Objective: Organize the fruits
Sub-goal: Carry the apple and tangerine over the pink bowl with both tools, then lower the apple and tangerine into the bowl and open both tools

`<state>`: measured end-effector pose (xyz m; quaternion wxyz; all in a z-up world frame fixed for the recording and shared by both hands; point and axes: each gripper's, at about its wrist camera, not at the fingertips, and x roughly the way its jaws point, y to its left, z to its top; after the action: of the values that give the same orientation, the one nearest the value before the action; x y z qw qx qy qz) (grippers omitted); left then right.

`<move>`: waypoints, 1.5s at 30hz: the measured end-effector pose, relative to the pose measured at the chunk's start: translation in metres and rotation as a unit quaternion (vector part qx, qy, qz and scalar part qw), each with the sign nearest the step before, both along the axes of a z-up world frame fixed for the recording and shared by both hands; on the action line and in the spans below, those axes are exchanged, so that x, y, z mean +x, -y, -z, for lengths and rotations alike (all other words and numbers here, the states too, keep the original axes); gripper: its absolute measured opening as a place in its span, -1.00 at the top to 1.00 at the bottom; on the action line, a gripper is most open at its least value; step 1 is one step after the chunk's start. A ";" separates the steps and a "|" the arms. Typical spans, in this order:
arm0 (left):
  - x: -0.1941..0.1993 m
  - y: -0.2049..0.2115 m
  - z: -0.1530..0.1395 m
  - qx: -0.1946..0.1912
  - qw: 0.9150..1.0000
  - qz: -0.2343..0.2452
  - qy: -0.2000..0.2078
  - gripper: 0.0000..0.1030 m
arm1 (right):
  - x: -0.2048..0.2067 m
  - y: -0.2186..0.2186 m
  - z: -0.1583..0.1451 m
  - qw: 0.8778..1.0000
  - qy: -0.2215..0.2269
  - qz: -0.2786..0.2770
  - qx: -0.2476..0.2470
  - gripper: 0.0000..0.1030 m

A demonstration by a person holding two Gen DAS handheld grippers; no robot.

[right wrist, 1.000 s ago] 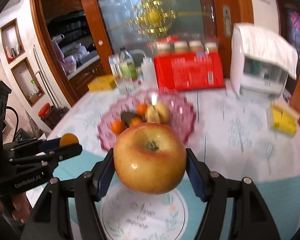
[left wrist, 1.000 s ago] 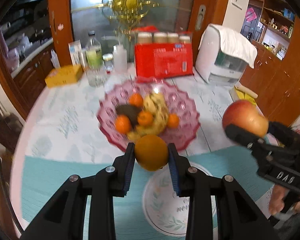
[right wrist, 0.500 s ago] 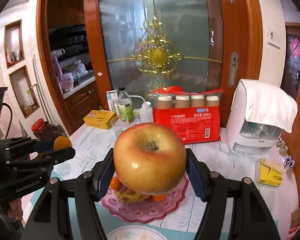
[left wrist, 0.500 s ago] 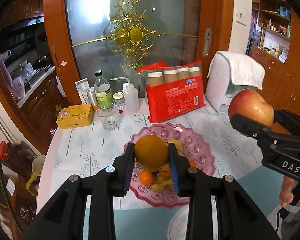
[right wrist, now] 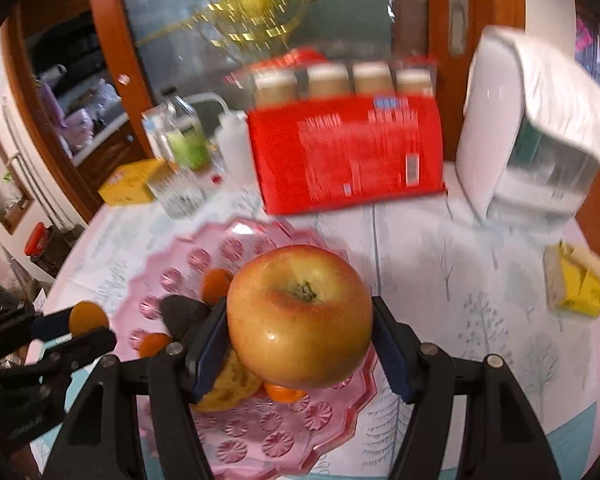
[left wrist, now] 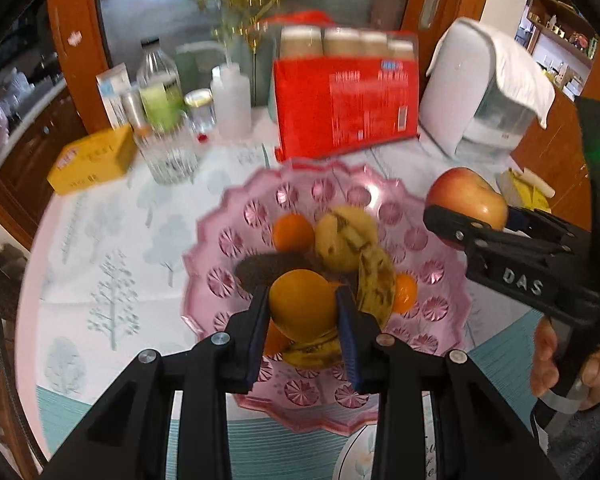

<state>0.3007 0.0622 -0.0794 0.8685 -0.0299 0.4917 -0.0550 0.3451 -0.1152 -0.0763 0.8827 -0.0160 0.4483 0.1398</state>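
The left gripper (left wrist: 303, 312) pinches an orange (left wrist: 302, 303); the right gripper (right wrist: 299, 350) pinches an apple (right wrist: 299, 316). Both hang over the pink fruit bowl (left wrist: 440, 308), not yet dropped in with the other fruit.

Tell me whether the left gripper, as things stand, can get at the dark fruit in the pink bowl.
Probably not: the left gripper is shut on an orange, so its jaws are full, though the dark fruit lies just beyond in the pink bowl.
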 end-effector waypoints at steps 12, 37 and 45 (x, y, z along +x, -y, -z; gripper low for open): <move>0.014 0.000 0.046 -0.027 0.999 0.004 -0.022 0.40 | 0.020 -0.008 0.046 0.999 -0.030 -0.005 -0.017 -0.30; 0.002 0.006 0.049 -0.018 1.000 -0.009 -0.023 -0.28 | 0.008 0.001 0.044 0.999 -0.030 0.005 0.012 -0.34; -0.009 0.003 0.043 -0.013 0.999 -0.029 -0.027 -0.53 | -0.014 0.003 0.028 1.000 -0.011 0.002 0.011 -0.35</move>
<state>0.2913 0.0595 -0.1220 0.8555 -0.0568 0.5135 -0.0351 0.3307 -0.1182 -0.1038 0.8781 -0.0042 0.4566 0.1427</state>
